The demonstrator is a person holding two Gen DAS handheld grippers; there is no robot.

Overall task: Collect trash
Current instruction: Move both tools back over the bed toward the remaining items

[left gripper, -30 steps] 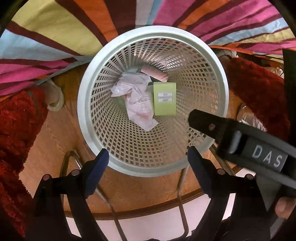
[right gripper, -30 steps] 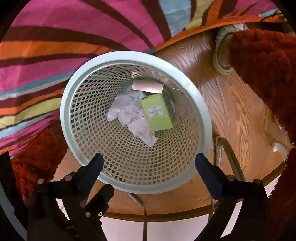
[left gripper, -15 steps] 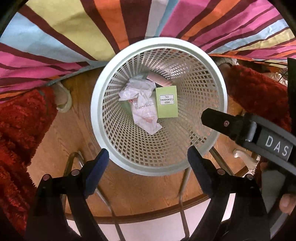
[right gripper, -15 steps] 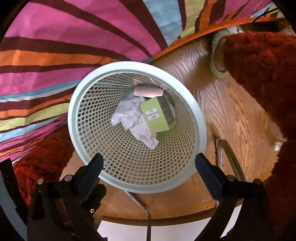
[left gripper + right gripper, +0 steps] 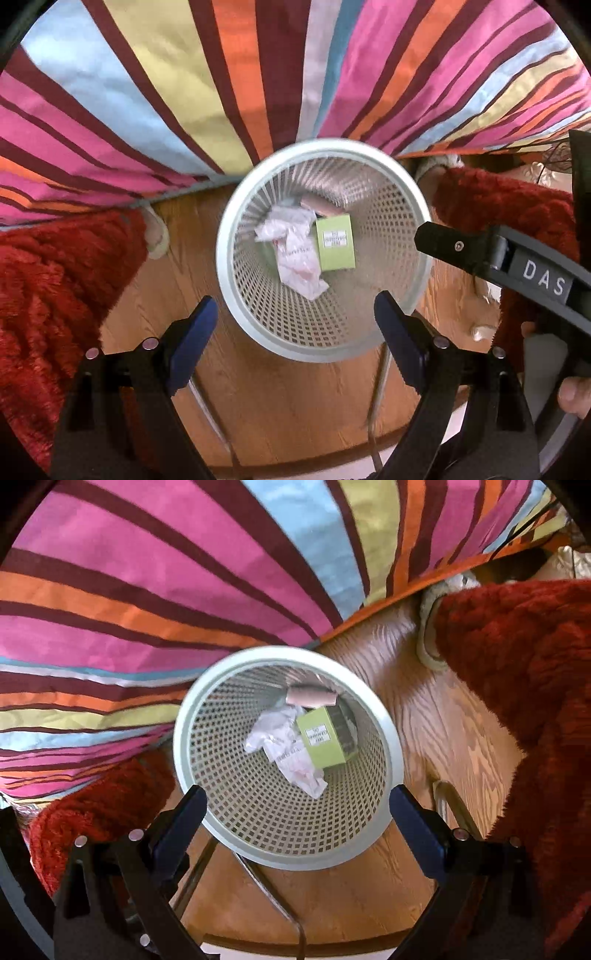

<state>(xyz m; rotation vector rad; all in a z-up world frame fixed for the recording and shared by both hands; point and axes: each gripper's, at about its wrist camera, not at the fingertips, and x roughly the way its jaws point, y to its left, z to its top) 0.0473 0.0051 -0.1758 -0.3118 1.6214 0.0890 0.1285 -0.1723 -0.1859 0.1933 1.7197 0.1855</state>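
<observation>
1. Left tongs [image 5: 291, 321] spread wide, empty, hovering above the white mesh wastebasket [image 5: 417, 229].
2. Right tongs [image 5: 295, 808] likewise spread wide, gripping nothing, above the same wastebasket [image 5: 192, 746].
3. At the basket's bottom: green box [image 5: 335, 243], crumpled white paper [image 5: 295, 254] touching its left side, pink roll [image 5: 322, 206] just behind both.
4. Same trash from the right wrist: green box [image 5: 324, 743], crumpled white paper [image 5: 286, 751], pink roll [image 5: 311, 696].
5. Basket standing on wooden floor [image 5: 295, 398], red rug [image 5: 55, 277] on either side, striped cloth [image 5: 184, 81] behind.
</observation>
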